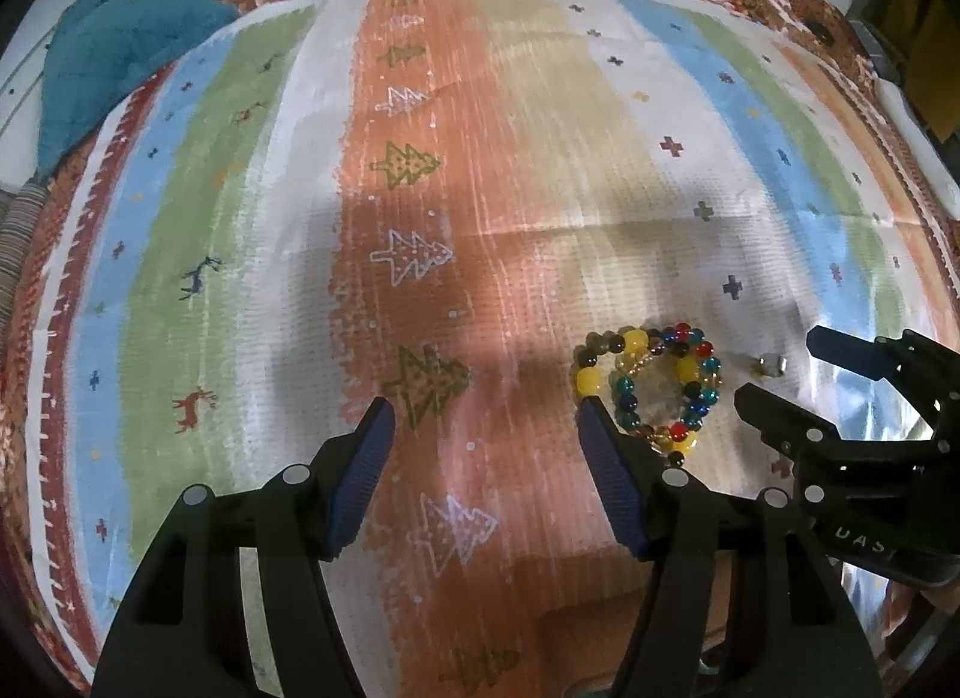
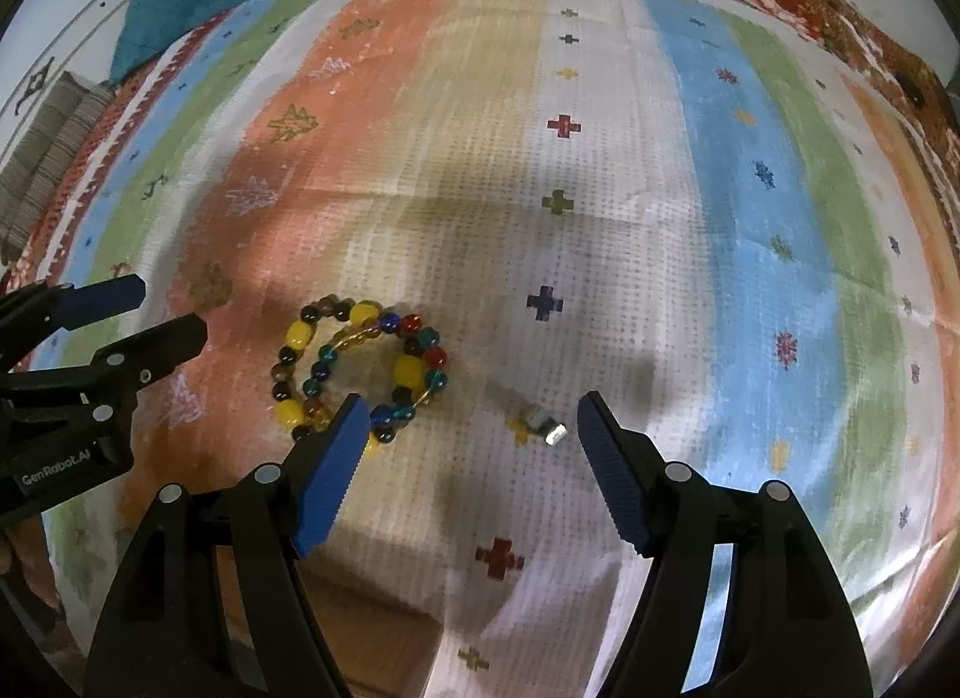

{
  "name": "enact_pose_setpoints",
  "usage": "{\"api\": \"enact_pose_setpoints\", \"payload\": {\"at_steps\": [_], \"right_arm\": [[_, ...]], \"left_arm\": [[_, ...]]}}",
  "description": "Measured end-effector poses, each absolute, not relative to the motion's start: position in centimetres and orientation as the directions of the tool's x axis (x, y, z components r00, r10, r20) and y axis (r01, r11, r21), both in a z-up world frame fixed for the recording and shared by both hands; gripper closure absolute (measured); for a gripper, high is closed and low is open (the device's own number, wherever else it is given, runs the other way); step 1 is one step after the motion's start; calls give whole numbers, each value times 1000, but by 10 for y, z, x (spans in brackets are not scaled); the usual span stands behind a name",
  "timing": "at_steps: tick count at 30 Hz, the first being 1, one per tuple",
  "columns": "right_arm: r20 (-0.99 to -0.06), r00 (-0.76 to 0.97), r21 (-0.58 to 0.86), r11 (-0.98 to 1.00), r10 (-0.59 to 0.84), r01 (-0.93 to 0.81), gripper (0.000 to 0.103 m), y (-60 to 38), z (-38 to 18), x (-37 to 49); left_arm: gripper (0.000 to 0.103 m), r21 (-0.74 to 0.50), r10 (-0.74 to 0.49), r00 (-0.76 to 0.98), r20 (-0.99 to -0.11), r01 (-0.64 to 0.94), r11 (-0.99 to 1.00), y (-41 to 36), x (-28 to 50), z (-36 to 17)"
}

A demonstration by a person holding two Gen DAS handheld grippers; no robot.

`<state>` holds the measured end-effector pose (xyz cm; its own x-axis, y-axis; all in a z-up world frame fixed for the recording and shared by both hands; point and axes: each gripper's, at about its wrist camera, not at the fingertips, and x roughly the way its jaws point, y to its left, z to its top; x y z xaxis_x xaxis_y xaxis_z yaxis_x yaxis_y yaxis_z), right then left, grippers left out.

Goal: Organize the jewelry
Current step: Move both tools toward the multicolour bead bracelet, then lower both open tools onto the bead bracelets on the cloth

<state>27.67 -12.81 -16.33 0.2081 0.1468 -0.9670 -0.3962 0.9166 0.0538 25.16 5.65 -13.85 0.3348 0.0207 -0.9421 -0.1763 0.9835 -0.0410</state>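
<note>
Beaded bracelets (image 2: 360,368) lie coiled on striped mat (image 2: 600,254), small silver piece (image 2: 549,431) just right of them. Right gripper (image 2: 468,440) spread, empty, nearer; silver piece sits ahead between its fingertips. Left gripper (image 1: 486,428) spread, empty; beads at its right finger. Housings read "GenRobot.AI", "DAS".
</note>
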Motion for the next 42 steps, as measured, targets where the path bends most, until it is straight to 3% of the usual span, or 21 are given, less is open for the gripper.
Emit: {"api": "enact_pose_setpoints", "payload": {"at_steps": [5,8,11,24,28,35,42], "right_arm": [[-969,197,66,919,152,-388,32,-129,-171,285],[-970,187,76,921,158,-382,41,-129,-175,289],[-972,178,75,919,154,-388,41,-128,-180,292],[-973,168,77,912,156,-403,41,-123,-192,300],[-973,169,78,914,156,-398,49,-124,-194,302],[-974,166,72,909,152,-411,52,-125,-195,304],[-975,172,55,906,138,-419,68,-122,-197,309]], "left_arm": [[41,-74,-19,319,-948,-161,984,55,261,-148],[41,-76,-26,307,-951,-152,985,53,268,-154],[46,-61,-14,307,-952,-144,988,51,272,-157],[46,-97,-62,259,-964,-123,988,48,288,-179],[45,-106,-70,262,-962,-126,986,50,291,-181],[45,-78,-53,252,-966,-94,992,39,295,-186],[59,-75,-46,250,-967,-109,991,43,292,-189]]}}
